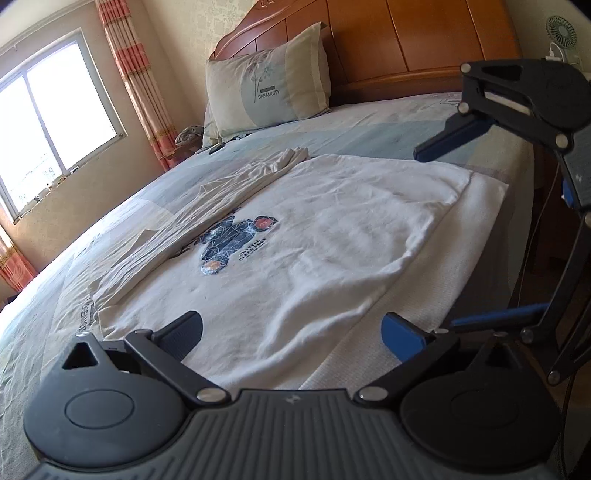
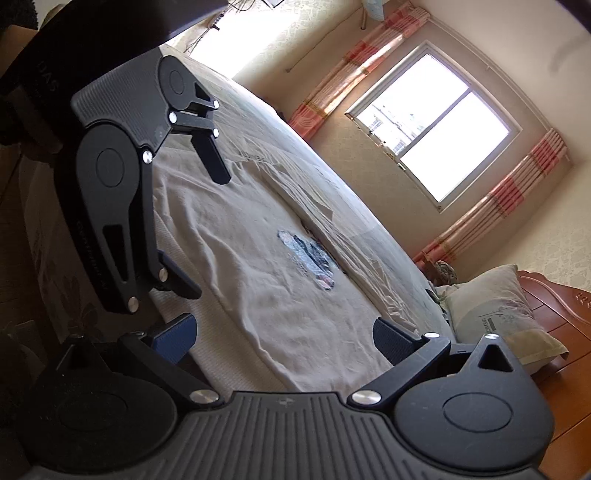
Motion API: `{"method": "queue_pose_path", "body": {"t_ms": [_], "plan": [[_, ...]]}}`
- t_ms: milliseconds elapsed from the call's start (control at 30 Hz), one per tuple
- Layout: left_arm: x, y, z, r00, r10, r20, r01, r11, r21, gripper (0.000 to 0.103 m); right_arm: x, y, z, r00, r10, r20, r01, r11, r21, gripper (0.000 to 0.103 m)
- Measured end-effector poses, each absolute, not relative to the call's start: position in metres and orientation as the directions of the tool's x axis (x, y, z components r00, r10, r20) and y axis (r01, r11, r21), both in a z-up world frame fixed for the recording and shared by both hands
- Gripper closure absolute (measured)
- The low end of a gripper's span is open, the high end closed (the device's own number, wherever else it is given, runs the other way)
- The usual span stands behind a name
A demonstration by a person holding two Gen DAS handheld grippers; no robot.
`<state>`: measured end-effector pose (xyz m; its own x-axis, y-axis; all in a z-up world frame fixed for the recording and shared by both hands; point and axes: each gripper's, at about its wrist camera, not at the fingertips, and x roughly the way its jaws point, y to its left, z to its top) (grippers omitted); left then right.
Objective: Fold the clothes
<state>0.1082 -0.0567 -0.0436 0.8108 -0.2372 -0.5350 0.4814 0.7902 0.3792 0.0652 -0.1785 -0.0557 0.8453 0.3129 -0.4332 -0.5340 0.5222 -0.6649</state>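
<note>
Shirt print lettering (small, blurred) stays unreadable.

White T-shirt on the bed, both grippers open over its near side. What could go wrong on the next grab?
1. The white T-shirt lies on a white textured towel; the left gripper, jaws open at that edge, may pinch both layers.
2. One side is already folded in; a hard pull could undo it.
3. The right gripper works beside the left one; they might collide.

You see pillow leaning on wooden headboard, window with striped curtain, small fan at right, bed sheet pale blue.
</note>
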Motion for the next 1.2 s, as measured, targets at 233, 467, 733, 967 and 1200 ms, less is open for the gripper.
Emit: {"method": "queue_pose_path", "body": {"t_ms": [233, 467, 733, 967, 1200], "plan": [[0.091, -0.064, -0.046, 0.76, -0.331, -0.559, 0.594, 0.702, 0.392, 0.001, 0.067, -0.171, -0.071, 0.868, 0.233, -0.438, -0.496, 0.459, -0.738, 0.0], [0.096, -0.083, -0.058, 0.779, -0.323, -0.538, 0.588, 0.674, 0.447, 0.001, 0.077, -0.177, -0.05, 0.909, 0.195, -0.368, -0.412, 0.556, -0.722, 0.0], [0.102, -0.083, -0.052, 0.834, -0.267, -0.483, 0.516, 0.687, 0.512, 0.0, 0.075, -0.187, -0.044, 0.903, 0.212, -0.372, -0.423, 0.58, -0.696, 0.0], [0.096, -0.081, -0.045, 0.833, -0.295, -0.468, 0.526, 0.685, 0.504, 0.0, 0.074, -0.178, -0.062, 0.874, 0.232, -0.427, -0.481, 0.531, -0.697, 0.0], [0.092, -0.08, -0.053, 0.819, -0.297, -0.492, 0.552, 0.643, 0.53, 0.001, 0.081, -0.166, -0.062, 0.931, 0.172, -0.321, -0.36, 0.567, -0.741, 0.0]]}}
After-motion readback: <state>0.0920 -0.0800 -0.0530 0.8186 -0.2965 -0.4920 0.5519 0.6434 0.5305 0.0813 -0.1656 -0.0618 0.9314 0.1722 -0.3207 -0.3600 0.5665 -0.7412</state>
